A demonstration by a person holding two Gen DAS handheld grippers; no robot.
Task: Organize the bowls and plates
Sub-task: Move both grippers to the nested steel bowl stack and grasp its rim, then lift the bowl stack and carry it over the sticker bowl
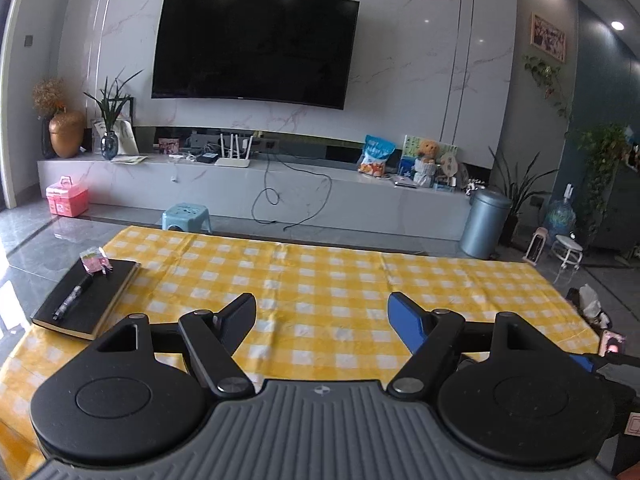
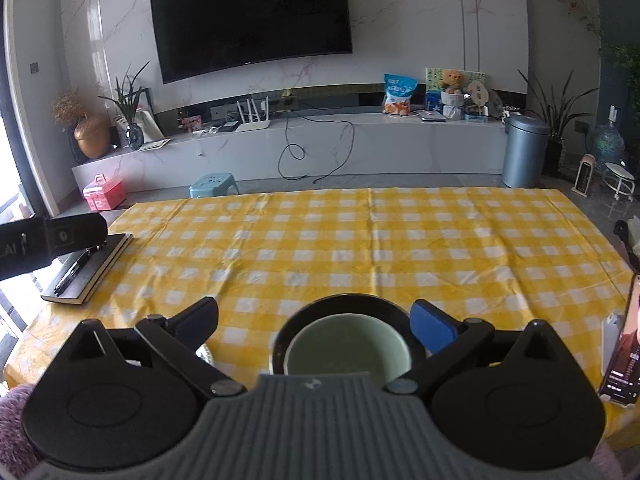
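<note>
Two grippers, both spread wide, nothing between the pads. Right gripper hangs over the table's near edge, just above a pale green bowl nested in a dark plate on the yellow checked tablecloth. Left gripper is over bare cloth; black notebook with pen sits at the left edge. Stack looks placed and released. Next, I'd say: look for more dishes; none show besides a pale rim behind the right gripper's left finger, can't identify it.
</note>
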